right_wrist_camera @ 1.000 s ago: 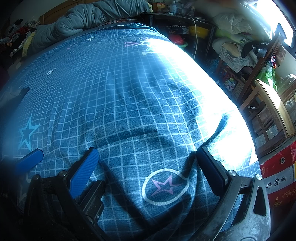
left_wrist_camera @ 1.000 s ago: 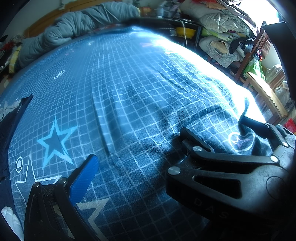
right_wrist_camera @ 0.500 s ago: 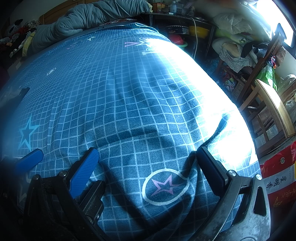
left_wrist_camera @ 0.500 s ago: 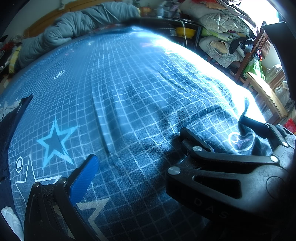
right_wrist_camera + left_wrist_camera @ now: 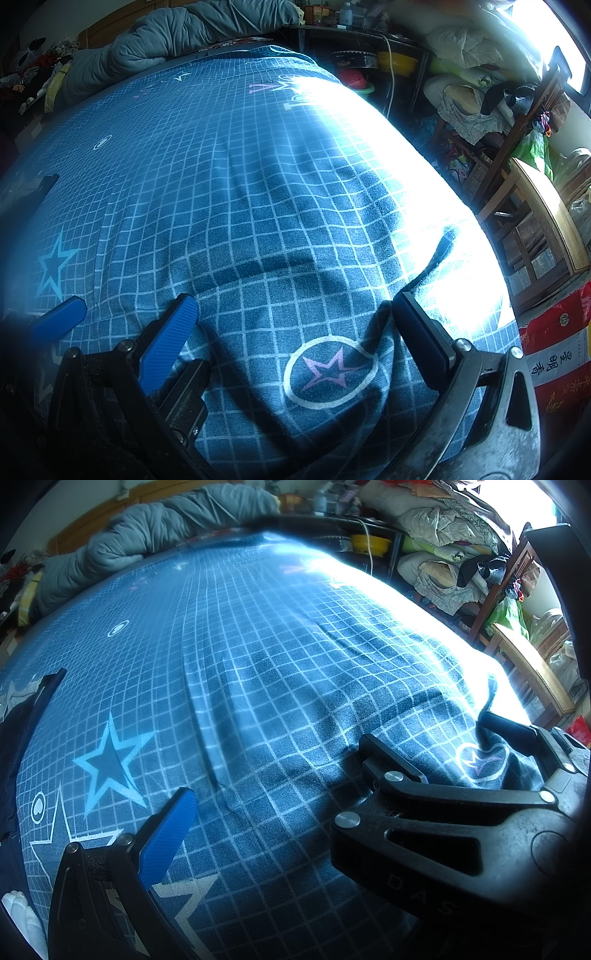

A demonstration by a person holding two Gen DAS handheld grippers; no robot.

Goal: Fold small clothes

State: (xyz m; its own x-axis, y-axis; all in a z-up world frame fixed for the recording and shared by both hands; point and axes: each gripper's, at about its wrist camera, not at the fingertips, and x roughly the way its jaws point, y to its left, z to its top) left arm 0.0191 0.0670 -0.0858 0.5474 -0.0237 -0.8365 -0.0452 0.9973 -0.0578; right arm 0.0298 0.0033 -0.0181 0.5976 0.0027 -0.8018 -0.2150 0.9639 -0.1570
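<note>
left tongs [image 5: 295, 801]: mine, open. Only the blue finger [image 5: 166, 842] shows in its own view, set wide off centre, low over the sheet. Its other finger is hidden behind the right tongs. Nothing gripped.
right tongs [image 5: 295, 306]: open wide, nothing gripped. Blue finger [image 5: 166, 343] on one side, dark finger [image 5: 421, 343] on the other, both down at the sheet.
between right fingers: a raised bulge of sheet carrying the circled pink star print [image 5: 328, 369]. A dark crease runs up from the dark finger's tip.
tongs relative: just beside each other, right tongs [image 5: 428, 734] crowding the right half of the left view. Touching or not, cannot tell.
dark navy garment [image 5: 22, 738]: the task's thing, lying flat at the far left edge of the bed, well apart from both tongs, mostly cut off by the frame. Shape unclear.
white cloth bit [image 5: 18, 912]: bottom left corner, too cropped to name.
bedsheet [image 5: 258, 646]: blue with white grid and star prints, wrinkled in the middle, sun glare on the right side.
grey quilt [image 5: 147, 535]: bunched along the far end.
wooden chair [image 5: 546, 221]: off the right side of the bed.
</note>
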